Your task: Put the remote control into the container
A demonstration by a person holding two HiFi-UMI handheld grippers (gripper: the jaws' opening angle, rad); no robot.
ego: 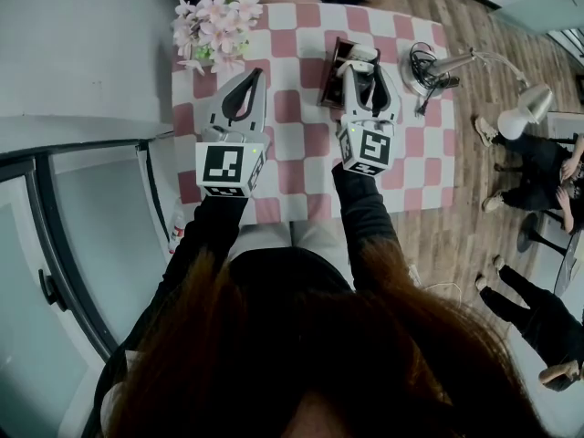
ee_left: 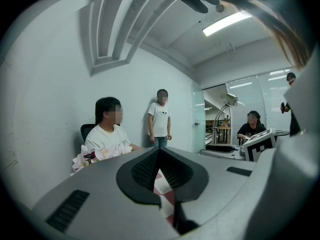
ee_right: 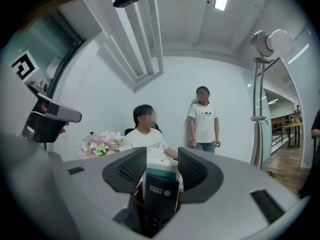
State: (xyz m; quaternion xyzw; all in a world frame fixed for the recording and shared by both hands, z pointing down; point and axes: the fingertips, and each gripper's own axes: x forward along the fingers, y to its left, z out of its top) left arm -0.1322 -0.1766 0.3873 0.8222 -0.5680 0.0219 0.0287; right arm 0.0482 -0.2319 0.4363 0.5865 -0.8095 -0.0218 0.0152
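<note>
The right tool (ee_right: 162, 153) is clenched on the remote control (ee_right: 160, 199). Its pads bear on both long edges, and the remote control stands upright between them. This tool is positioned over the container (ego: 330, 69), near the far edge of the bench (ego: 301, 153).

Status, as judged: carriage to the container is complete. Seating the remote control and releasing it are not yet done. The lower end of the remote control is hidden, so depth of insertion cannot be confirmed.

The left tool (ego: 248, 78) is closed on nothing and hangs over the left half of the bench.

The bench carries a pink-and-white checked cloth. Flowers (ego: 214, 26) stand at its far left corner and a desk lamp (ego: 525, 108) beyond its far right corner. The floor (ego: 493, 44) is wood, with a glass partition (ego: 82, 245) at left. One person (ee_right: 147, 139) sits at the far edge and another (ee_right: 203, 121) stands behind.
</note>
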